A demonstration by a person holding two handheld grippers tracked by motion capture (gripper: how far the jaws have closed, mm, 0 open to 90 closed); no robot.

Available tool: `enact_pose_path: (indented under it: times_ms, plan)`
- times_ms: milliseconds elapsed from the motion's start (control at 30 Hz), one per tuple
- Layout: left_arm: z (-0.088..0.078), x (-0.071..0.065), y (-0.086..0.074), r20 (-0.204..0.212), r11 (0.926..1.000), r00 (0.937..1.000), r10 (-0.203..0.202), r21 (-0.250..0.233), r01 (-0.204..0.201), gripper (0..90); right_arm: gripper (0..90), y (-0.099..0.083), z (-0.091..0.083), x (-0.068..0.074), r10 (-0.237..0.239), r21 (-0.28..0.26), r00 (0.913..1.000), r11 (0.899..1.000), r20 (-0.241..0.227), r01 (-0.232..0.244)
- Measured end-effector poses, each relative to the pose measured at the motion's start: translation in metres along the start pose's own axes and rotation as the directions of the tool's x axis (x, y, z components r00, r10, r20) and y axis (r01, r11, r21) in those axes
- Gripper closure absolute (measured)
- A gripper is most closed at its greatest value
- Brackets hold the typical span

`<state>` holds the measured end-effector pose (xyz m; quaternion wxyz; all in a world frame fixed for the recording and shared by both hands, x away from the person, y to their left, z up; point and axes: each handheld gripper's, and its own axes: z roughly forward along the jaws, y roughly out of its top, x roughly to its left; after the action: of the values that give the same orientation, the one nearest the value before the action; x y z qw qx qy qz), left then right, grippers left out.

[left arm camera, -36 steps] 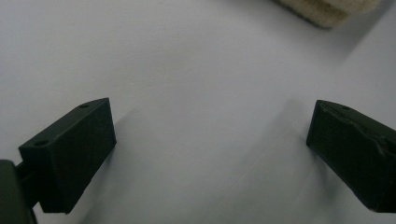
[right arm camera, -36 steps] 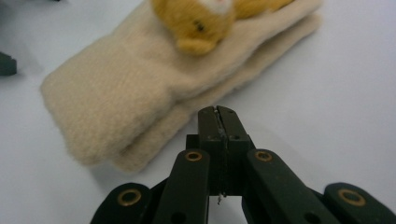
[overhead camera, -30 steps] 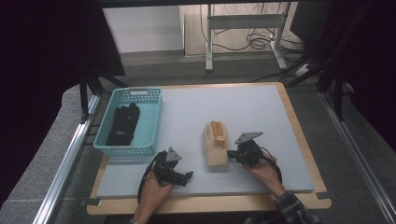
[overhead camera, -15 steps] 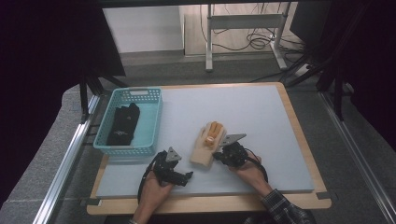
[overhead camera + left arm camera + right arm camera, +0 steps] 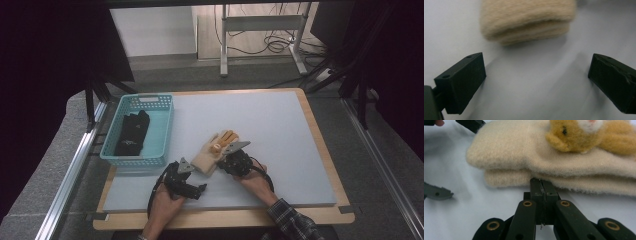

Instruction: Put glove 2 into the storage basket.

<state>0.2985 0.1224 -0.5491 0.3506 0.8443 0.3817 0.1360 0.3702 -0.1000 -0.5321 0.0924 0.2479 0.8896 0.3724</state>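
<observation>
A stacked pair of beige fleece gloves with an orange animal figure on top lies mid-table, tilted. My right gripper is shut, and its tips butt against the side edge of the lower glove with nothing between them. My left gripper rests on the mat just left of the gloves' cuff end. Its jaws stand wide open, and the beige cuff lies ahead of them, apart from both fingers.
A blue plastic basket at the left holds black gloves. The grey mat lies on a wooden board whose front edge runs under the person's forearms. Metal rails flank the table.
My right gripper has moved left across the mat, shut, and the beige gloves have slid and turned with it toward the left gripper. The left gripper has stayed put.
</observation>
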Motion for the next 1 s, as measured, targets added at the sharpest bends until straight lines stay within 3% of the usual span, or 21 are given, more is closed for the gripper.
enact_pose_path:
  times_ms: [200, 367, 600, 800, 1000]
  plan:
    - [0.0, 0.0, 0.0, 0.0, 1.0, 1.0, 0.0, 0.0, 0.0, 1.5, 87.7, 0.0, 0.0, 0.0, 0.0, -0.002, 1.0, 1.0, -0.005, 0.0]
    - [0.0, 0.0, 0.0, 0.0, 1.0, 1.0, 0.001, 0.0, -0.001, 1.5, 81.8, -0.003, -0.008, 0.001, -0.01, -0.008, 0.9999, 1.0, -0.008, 0.009]
    - [0.0, 0.0, 0.0, -0.001, 1.0, 1.0, 0.002, 0.0, -0.002, 1.5, 57.0, -0.009, -0.03, -0.007, -0.028, -0.017, 0.9972, 0.999, 0.07, 0.029]
    - [0.0, 0.0, 0.0, -0.001, 1.0, 1.0, 0.002, 0.0, -0.002, 1.5, 31.5, -0.021, -0.054, -0.024, 0.003, -0.036, 0.9923, 0.999, 0.124, 0.002]
    - [0.0, 0.0, 0.0, 0.0, 1.0, 1.0, 0.0, -0.001, 0.0, 1.5, 22.7, -0.038, -0.07, -0.037, 0.031, -0.051, 0.9879, 0.998, 0.152, -0.024]
